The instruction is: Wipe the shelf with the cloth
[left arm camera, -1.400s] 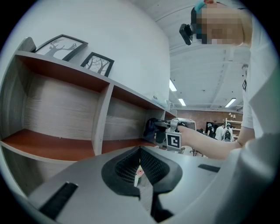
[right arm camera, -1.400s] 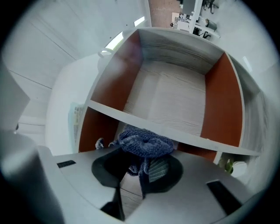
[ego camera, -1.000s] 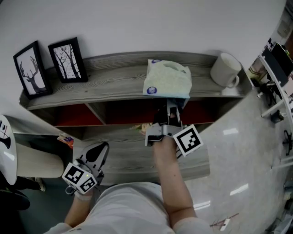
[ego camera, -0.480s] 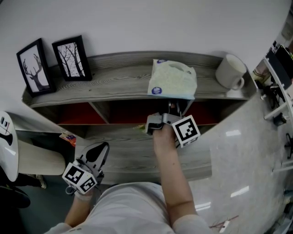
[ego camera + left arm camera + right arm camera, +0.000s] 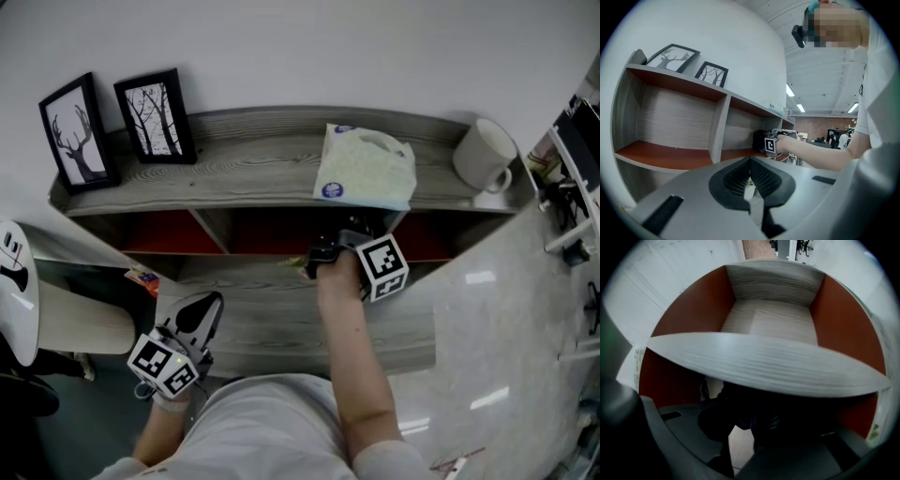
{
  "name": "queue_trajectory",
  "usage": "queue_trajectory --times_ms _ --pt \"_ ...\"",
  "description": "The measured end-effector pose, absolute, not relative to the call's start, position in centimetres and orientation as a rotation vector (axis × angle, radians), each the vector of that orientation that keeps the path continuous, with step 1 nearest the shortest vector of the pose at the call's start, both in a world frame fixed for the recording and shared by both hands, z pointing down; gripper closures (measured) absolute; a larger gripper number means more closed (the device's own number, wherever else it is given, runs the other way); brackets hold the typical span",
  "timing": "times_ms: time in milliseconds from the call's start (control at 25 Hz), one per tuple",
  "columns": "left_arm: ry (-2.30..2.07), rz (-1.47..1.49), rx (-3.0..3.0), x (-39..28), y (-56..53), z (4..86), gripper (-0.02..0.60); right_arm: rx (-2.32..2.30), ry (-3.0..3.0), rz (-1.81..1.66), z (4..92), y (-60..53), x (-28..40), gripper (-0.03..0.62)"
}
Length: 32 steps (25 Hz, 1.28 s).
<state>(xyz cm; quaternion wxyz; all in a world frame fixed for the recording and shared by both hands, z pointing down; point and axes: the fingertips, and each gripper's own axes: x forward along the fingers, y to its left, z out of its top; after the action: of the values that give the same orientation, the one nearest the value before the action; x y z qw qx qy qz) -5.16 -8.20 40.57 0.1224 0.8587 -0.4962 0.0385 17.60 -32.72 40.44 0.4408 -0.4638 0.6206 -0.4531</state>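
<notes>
When looked down on from the head view, shows the cloth (image 5: 366, 169) lying on the top board of the shelf (image 5: 253, 159), between two framed pictures (image 5: 155, 117) at the left end and a white mug (image 5: 486, 157) at the right end. Stretches the bare right forearm (image 5: 352, 375) nearly straight ahead, with the right hand-held gripper (image 5: 339, 246) at the mouth of the compartment just under the cloth and its marker cube (image 5: 382, 267) turned upward. Holds the left hand-held gripper (image 5: 211, 302) low beside the body, arm bent, jaws aimed toward the shelf.

In the left gripper view, shows those jaws pressed together with nothing between them, and beyond them the red-floored compartments with the right forearm reaching to the farther one.

In the right gripper view, shows a grey board edge (image 5: 773, 366) crossing in front of a red-walled compartment. Leaves the right jaws in deep shadow below it, too dark to tell whether apart, together or on anything.
</notes>
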Motion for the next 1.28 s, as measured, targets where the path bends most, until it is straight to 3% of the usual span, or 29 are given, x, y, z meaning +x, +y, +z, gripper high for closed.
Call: queue_trajectory --times_ms 720,1280 --pt "-1.433 0.094 2.503 -5.2 -8.3 40.9 0.566 -1.175 1.327 -1.336 44.5 -29.3 18.3 0.503" --pt "-1.403 0.066 2.529 -4.1 -7.8 40.7 0.566 -1.193 1.562 -1.213 41.2 -24.3 17.1 0.507"
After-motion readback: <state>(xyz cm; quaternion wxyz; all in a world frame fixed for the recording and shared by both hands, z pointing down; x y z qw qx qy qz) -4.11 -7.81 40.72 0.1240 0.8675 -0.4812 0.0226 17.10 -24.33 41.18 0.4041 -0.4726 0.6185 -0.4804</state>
